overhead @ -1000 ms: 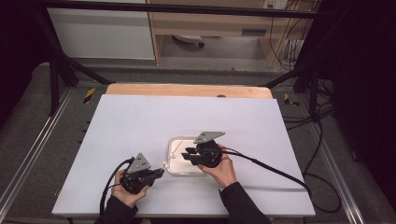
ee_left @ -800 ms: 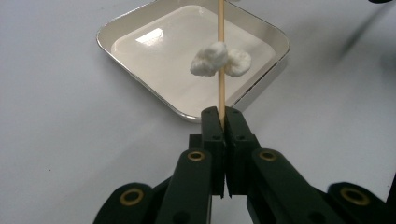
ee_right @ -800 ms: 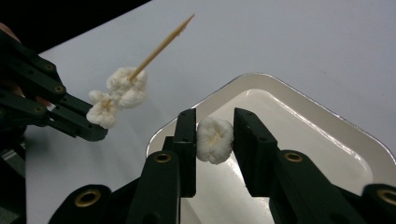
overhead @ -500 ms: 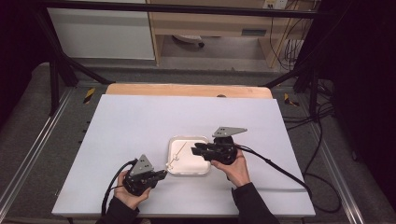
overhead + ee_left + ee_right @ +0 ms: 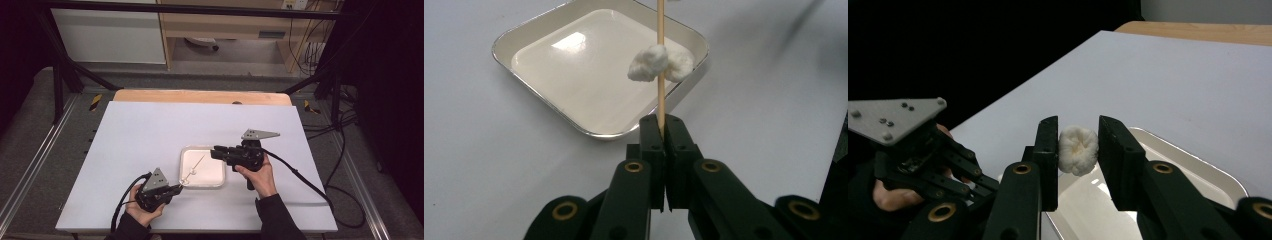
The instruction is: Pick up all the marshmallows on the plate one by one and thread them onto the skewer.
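We see left gripper (image 5: 659,131) clenched on thin wooden skewer (image 5: 660,60), one soft white marshmallow piece (image 5: 659,63) threaded on it, over near edge of square white metal-rimmed tray (image 5: 524,30). Right gripper (image 5: 1078,145) has swung right since a second ago, pinching second white marshmallow (image 5: 1077,149) above tray. We judge threading comes next; white surface (image 5: 150,130) otherwise bare.

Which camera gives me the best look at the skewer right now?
The left gripper view: the skewer rises from the shut left gripper, a white lump on it. In the high view it is a thin line over the tray. In the right gripper view I can't make it out.
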`<state>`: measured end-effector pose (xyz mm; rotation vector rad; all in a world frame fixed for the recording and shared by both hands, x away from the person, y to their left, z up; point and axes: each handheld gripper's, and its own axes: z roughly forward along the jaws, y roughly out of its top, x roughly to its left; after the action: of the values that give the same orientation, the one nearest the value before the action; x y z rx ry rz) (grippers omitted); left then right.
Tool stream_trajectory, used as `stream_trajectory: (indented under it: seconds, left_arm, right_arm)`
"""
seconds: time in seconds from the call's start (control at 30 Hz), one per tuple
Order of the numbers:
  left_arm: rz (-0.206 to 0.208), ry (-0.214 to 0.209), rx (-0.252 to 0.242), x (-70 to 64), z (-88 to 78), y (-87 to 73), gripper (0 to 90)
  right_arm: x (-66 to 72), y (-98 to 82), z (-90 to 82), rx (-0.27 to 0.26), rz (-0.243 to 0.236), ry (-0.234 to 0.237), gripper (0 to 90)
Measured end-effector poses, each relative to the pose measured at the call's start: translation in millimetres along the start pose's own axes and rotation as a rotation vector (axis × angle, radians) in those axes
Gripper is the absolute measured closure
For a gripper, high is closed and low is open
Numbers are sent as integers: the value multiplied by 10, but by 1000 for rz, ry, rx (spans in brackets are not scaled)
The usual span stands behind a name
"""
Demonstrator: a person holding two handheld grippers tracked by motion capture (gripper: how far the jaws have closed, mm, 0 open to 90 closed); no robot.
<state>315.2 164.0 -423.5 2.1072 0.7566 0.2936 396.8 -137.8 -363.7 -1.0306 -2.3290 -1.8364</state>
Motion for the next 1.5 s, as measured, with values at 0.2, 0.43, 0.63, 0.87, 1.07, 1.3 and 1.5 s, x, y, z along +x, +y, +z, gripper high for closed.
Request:
stream_trajectory:
  seconds: [0.2,0.43,0.63,0.87,1.07,1.3,1.5]
  left_arm:
    - [9,-7,-5,-21,2,5,885]
    - [12,-10,-8,-35,1,9,885]
    - [14,-11,-10,-39,1,11,885]
    - [20,-12,-6,-50,7,12,885]
    - [21,-12,-4,-50,10,8,885]
    - [13,-14,-11,-49,14,-2,885]
    - [11,-12,-14,-55,27,-12,885]
  right_arm:
    - [-17,37,-6,-21,43,52,712]
    - [-29,3,54,-4,61,78,713]
    - [-38,-9,82,0,71,93,715]
    - [-42,-32,114,10,74,101,716]
    - [-38,-64,147,22,81,113,724]
    - [-18,-103,178,22,85,119,748]
    - [10,-140,201,12,85,122,761]
